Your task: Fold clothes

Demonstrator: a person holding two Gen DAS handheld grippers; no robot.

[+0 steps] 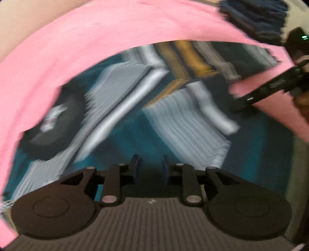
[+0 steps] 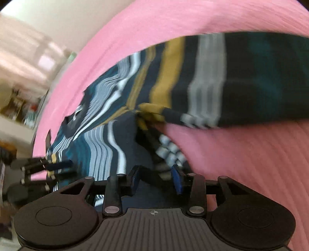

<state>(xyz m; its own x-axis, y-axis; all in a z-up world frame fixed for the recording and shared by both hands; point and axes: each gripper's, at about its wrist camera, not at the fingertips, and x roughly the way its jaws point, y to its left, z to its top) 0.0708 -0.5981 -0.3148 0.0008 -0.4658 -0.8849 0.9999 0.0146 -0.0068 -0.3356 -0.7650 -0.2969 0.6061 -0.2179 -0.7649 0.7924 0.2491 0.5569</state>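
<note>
A striped shirt (image 1: 173, 108) in teal, navy, white and mustard lies spread on a pink sheet (image 1: 81, 44); both views are motion-blurred. My left gripper (image 1: 150, 160) hovers over the shirt, open, with nothing between its blue pads. In the right wrist view the shirt (image 2: 222, 77) has a side folded over, with its edge lying across the pink sheet (image 2: 251, 164). My right gripper (image 2: 154, 171) is open just above that fold's dark underside. The right gripper (image 1: 243, 104) also shows at the shirt's right edge, and the left gripper (image 2: 59, 167) at its left edge.
A pile of dark blue folded clothes (image 1: 255, 17) sits on the sheet beyond the shirt at the far right. Shelves with clutter (image 2: 21, 108) and a pale wall (image 2: 48, 29) lie past the sheet's left edge. A hand (image 1: 302, 102) holds the right gripper.
</note>
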